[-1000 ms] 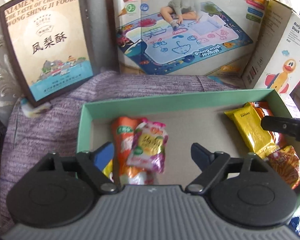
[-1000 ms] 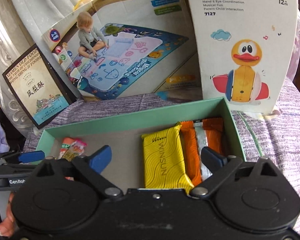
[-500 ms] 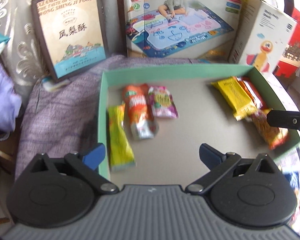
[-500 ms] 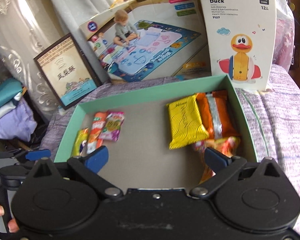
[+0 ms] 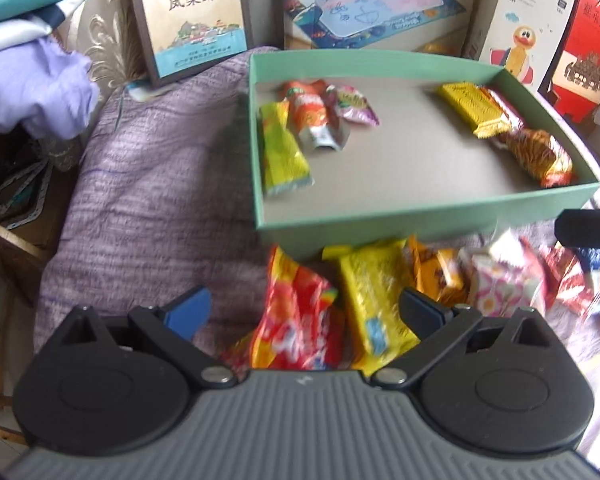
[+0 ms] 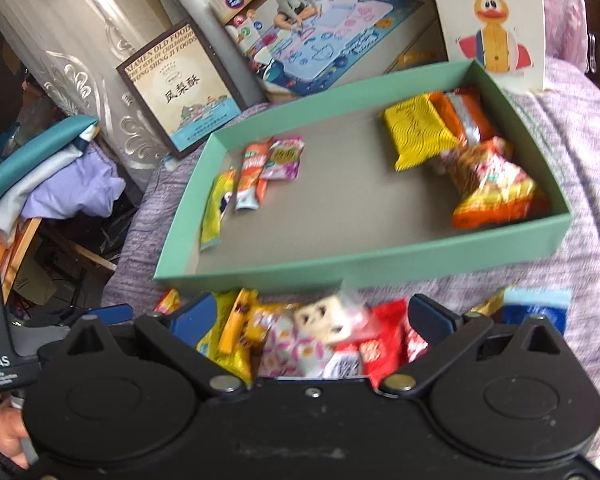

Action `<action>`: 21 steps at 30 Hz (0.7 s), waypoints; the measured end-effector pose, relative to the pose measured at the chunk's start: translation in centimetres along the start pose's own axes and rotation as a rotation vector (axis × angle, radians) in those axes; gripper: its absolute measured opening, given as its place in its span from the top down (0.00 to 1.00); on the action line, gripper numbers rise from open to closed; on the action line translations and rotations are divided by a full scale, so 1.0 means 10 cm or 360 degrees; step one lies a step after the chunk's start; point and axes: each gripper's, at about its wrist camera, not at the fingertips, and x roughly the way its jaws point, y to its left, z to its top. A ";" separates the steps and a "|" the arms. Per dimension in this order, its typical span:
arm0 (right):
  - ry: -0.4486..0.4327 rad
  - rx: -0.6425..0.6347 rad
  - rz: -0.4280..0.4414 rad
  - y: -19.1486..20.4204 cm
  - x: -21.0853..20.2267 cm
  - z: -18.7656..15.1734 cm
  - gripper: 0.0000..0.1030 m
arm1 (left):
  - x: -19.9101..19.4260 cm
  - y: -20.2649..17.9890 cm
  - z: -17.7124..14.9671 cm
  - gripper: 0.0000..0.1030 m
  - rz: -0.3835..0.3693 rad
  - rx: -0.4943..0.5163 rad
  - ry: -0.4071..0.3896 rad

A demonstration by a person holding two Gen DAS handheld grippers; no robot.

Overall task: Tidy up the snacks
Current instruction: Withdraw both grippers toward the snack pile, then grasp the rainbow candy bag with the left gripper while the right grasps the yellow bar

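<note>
A shallow green box (image 5: 420,224) (image 6: 364,268) sits on a purple bedspread. At its left lie three slim packets: yellow-green (image 5: 282,148), orange (image 5: 310,114), pink (image 5: 352,104). At its right lie a yellow pack (image 5: 474,110) (image 6: 416,132), an orange one and a striped bag (image 6: 492,188). Loose snacks are piled in front of the box: a red bag (image 5: 296,316), a yellow pack (image 5: 374,300), a pink patterned pack (image 6: 296,352) and red packs (image 6: 384,344). My left gripper (image 5: 304,310) is open and empty above the pile. My right gripper (image 6: 310,316) is open and empty above it too.
A brown pastry box (image 5: 188,16), a play-mat box (image 5: 372,0) and a duck toy box (image 5: 520,28) stand behind the green box. Folded clothes (image 5: 28,80) lie at the left. A red bag (image 5: 588,52) stands at the far right.
Both grippers have pulled back from inside the green box toward me. The pile of loose snacks in front of the box has come into view under them.
</note>
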 end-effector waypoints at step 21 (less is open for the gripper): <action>0.0198 -0.0169 0.0142 0.98 0.64 -0.21 0.57 | 0.06 0.63 -0.37 0.74 -0.0229 -0.0177 0.0005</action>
